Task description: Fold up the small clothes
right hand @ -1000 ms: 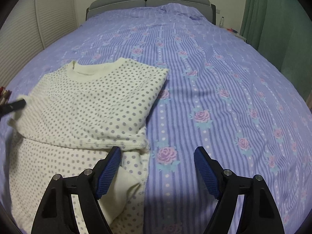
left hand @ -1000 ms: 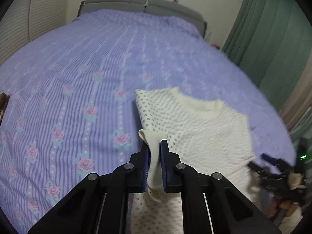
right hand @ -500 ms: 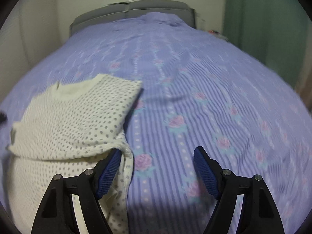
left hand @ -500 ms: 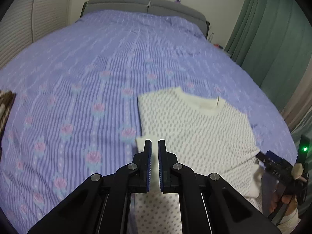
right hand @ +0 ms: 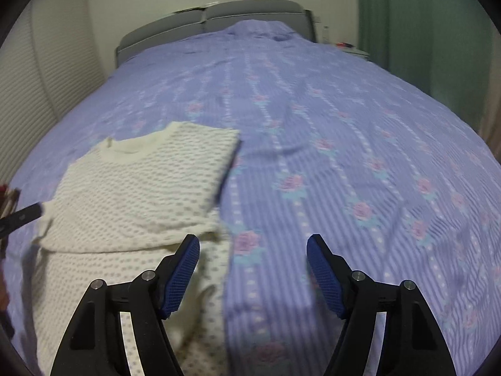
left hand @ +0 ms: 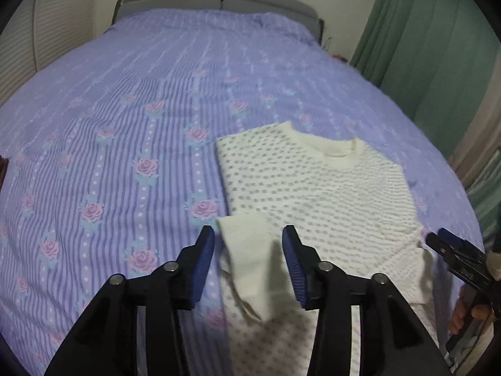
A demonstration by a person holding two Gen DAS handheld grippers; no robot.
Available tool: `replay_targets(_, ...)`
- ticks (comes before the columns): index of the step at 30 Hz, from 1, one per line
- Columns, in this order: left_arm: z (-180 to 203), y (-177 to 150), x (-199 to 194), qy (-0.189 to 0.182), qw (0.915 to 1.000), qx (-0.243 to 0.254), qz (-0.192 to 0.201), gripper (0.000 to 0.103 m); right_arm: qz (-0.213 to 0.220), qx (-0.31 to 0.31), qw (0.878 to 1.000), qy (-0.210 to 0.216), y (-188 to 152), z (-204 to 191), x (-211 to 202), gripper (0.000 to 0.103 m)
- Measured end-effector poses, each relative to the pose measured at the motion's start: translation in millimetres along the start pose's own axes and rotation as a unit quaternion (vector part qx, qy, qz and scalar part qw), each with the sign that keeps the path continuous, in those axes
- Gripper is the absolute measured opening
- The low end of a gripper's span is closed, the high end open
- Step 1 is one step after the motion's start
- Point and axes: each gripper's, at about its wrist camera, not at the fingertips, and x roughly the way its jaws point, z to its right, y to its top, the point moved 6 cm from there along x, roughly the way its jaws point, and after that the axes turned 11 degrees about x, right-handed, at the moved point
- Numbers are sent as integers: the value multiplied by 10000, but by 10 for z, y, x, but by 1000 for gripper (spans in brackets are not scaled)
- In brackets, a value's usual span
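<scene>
Cream dotted top (left hand: 300, 188) lies partly folded on the bed (left hand: 125, 125), near its foot edge. Your left tool (left hand: 248, 244) has just been opening; its jaws now stand apart around the plain cuff (left hand: 250, 257), pads clear of it. Your right tool (right hand: 253, 257) gapes wide, holding nothing, over the top's right edge.
</scene>
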Motion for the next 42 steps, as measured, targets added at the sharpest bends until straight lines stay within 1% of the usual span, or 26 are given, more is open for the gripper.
replay_targets(2, -59, 5, 85, -29, 9999, -110, -75, 52, -119, -54, 9999, 111, -29, -62, 52, 71)
replay_targets(4, -100, -1, 154, -147, 9994, -237, -194, 51, -219, -160, 9995, 155, -52, -105, 110, 71)
replay_targets(5, -101, 0, 144, -171, 9994, -250, -163, 38, -259, -233, 9993, 133, -73, -119, 134, 71)
replay_targets(6, -85, 10, 115, -216, 9995, -215, -99, 18, -294, -299, 9991, 88, -84, -131, 175, 71)
replay_targets(8, -33, 52, -31, -29, 9999, -55, 93, 15, -300, -337, 9989, 101, -83, -148, 218, 71)
replay_targets(9, 16, 83, -128, 23, 9997, 56, 251, 10, -300, -347, 9989, 101, -79, -156, 226, 71)
replay_targets(11, 125, 149, -294, 79, 9986, 258, 452, 9, -257, -349, 9990, 114, -71, -163, 236, 71)
replay_targets(13, 217, 229, -428, -3, 9972, 353, 655, 7, -244, -350, 9991, 55, -68, -154, 282, 71)
replay_targets(15, 247, 325, -527, -26, 9965, 300, 783, 7, -214, -346, 9992, 55, -81, -150, 309, 71)
replay_targets(17, 272, 423, -638, -278, 9951, 151, 940, 7, -103, -316, 9994, 38, -75, -152, 307, 71)
replay_targets(19, 293, 518, -708, -519, 9935, -5, 1015, 7, 85, -372, 9993, -63, -47, -192, 313, 71)
replay_targets(20, 320, 561, -711, -596, 9928, -21, 1039, 7, 173, -514, 9985, -112, -36, -241, 325, 71)
replay_targets(22, 374, 592, -728, -615, 9925, 48, 1060, 7, 272, -712, 9966, -312, -21, -300, 366, 69)
replay_targets(24, 417, 567, -739, -636, 9923, 103, 1056, 7, 352, -602, 9970, -341, 6, -276, 352, 68)
replay_targets(26, 419, 488, -705, -585, 9934, 83, 981, 7, 641, -315, 9960, -538, 63, -160, 264, 68)
replay_targets(27, 413, 438, -663, -592, 9940, 44, 922, 7, 823, -54, 9945, -645, 83, -50, 189, 68)
replay_targets(28, 399, 376, -593, -596, 9949, -7, 815, 7, 879, 182, 9936, -691, 92, 45, 150, 68)
replay_targets(29, 379, 306, -507, -565, 9960, -45, 686, 7, 871, 411, 9931, -668, 87, 128, 133, 68)
replay_targets(31, 328, 167, -337, -477, 9977, -101, 468, 7, 659, 767, 9936, -505, 48, 230, 181, 68)
replay_targets(32, 302, 98, -261, -385, 9986, -104, 355, 7, 582, 814, 9939, -462, 35, 240, 212, 68)
replay_targets(34, 252, -20, -181, -319, 9992, -130, 201, 7, 508, 741, 9949, -467, 22, 198, 240, 68)
replay_targets(38, 192, -192, -83, -298, 9993, -203, 14, 7, 552, 508, 9954, -598, 7, 154, 208, 68)
replay_targets(42, 146, -295, 2, -296, 9992, -250, -118, 7, 429, 547, 9962, -517, -27, 194, 216, 68)
